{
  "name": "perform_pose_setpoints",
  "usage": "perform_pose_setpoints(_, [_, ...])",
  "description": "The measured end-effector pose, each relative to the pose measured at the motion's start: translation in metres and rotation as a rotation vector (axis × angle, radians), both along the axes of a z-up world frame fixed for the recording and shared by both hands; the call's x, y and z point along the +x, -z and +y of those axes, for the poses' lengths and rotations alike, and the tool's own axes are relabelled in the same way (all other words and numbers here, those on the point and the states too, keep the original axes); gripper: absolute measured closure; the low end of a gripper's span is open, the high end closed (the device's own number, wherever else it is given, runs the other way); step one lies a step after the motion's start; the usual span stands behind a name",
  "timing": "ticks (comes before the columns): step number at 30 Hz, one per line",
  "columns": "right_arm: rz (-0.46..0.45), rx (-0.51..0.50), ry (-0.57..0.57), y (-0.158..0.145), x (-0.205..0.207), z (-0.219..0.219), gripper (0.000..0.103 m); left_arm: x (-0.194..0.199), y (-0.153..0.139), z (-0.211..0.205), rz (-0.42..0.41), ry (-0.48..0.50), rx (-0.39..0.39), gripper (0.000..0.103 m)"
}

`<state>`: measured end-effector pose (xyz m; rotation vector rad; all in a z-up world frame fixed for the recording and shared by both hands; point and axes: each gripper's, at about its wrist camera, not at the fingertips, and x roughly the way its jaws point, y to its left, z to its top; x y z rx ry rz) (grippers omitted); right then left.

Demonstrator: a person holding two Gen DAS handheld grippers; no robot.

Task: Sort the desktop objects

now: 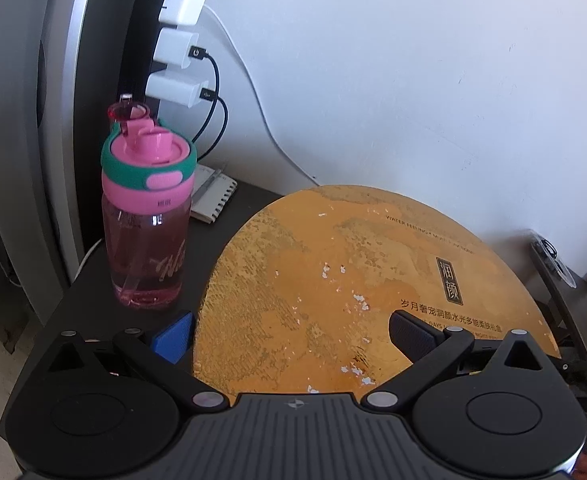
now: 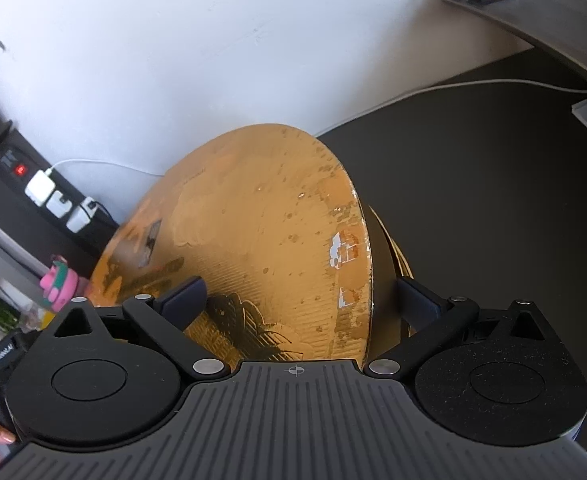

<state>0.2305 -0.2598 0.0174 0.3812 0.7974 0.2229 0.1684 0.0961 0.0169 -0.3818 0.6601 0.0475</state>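
Both grippers, left (image 1: 291,334) and right (image 2: 301,300), jaws spread wide astride the round gold box lid (image 1: 353,276), contact unclear.

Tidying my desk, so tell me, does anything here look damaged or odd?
Yes. The round gold box is worn: its foil has flaked off in white patches across the lid and along the rim. The pink bottle beside it stands with its flip cap open.
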Motion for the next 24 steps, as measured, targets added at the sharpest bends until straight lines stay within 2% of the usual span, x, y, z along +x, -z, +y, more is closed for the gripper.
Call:
perform_pose_setpoints(3, [0.007,0.043,-0.006,0.002,0.002,-0.006,0.0,0.002,0.008,0.005,0.011,0.022,-0.01,0.001])
perform_pose_setpoints(6, [0.026,0.091,0.008,0.001,0.002,-0.012,0.001,0.003,0.022,0.017,0.047,0.029,-0.085,0.001])
perform_pose_setpoints(9, [0.018,0.065,-0.008,-0.002,-0.006,-0.009,0.001,-0.005,0.028,0.023,0.031,0.047,-0.123,0.001])
perform_pose_setpoints(15, [-0.044,-0.043,0.023,-0.013,-0.026,-0.002,0.001,-0.028,0.025,0.028,-0.071,0.047,-0.102,0.001])
perform_pose_setpoints(19, [-0.103,-0.07,0.045,-0.021,-0.043,-0.009,0.001,-0.025,0.04,0.034,-0.033,0.027,-0.141,0.001])
perform_pose_setpoints(24, [-0.078,-0.029,0.058,-0.012,-0.047,-0.018,0.001,-0.02,0.056,0.038,-0.008,0.038,-0.24,0.001])
